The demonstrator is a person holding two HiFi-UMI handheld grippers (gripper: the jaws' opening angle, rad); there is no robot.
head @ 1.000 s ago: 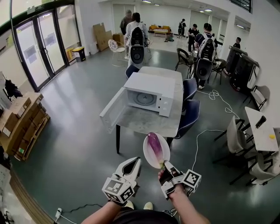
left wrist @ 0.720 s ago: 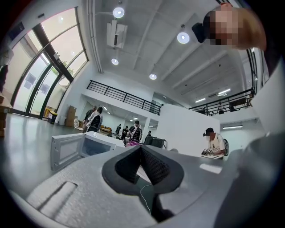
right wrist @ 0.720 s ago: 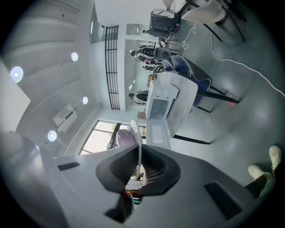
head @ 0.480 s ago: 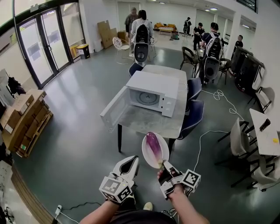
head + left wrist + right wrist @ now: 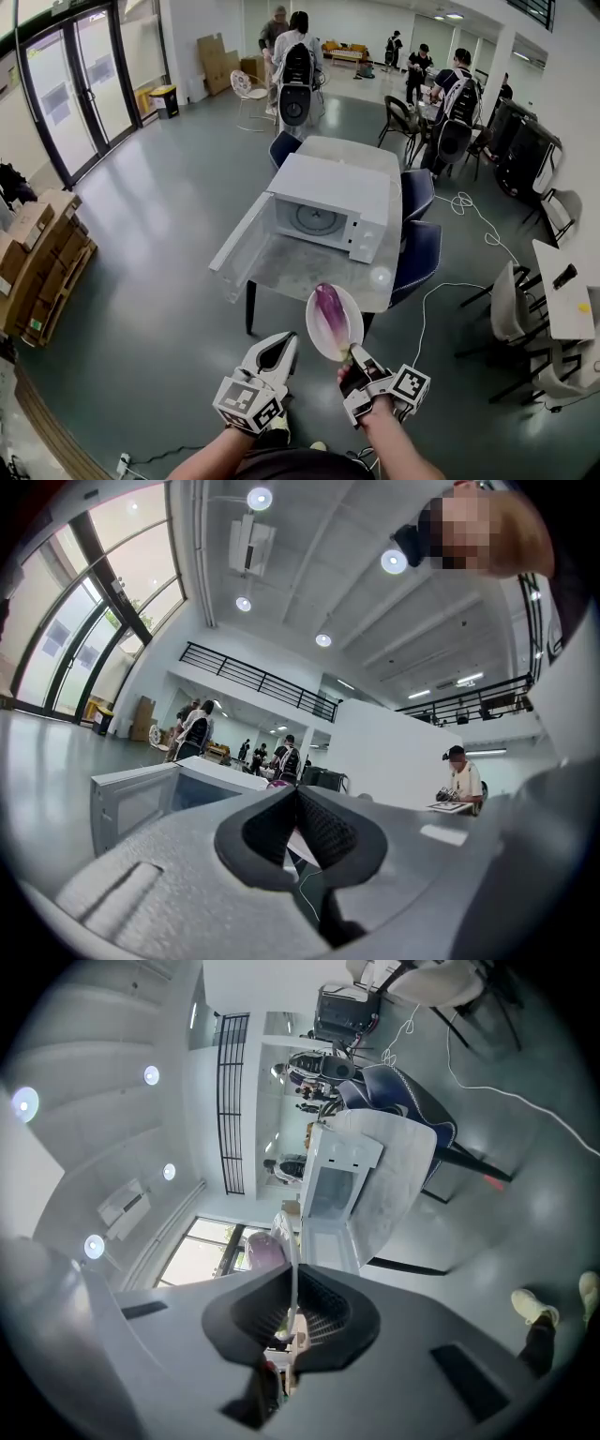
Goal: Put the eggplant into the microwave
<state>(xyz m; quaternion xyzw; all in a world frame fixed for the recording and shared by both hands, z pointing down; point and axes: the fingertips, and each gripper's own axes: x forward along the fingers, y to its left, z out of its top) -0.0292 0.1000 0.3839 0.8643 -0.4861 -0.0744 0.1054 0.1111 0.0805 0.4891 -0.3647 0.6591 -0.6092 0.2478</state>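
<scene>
Cavity: the microwave (image 5: 328, 192) faces the near table edge with its mouth open and only the turntable inside.
Door: the door (image 5: 241, 242) is swung out left, past the table's left edge, and bars a reach from that side.
Table front: a bare strip of table (image 5: 309, 274) lies before the mouth.
Right flank: blue chairs (image 5: 419, 255) are tucked against the table.
Approach: grey floor (image 5: 169, 309) lies open up to the near edge.

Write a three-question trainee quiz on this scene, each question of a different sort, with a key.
1. True or false: the microwave has its door shut.
2. What lies on the plate clamped by the right gripper? A) a spoon B) the eggplant C) nothing
3. Which gripper holds nothing?

Key: 1. False, the door hangs open. 2. B. 3. The left gripper, jaws together on nothing.
</scene>
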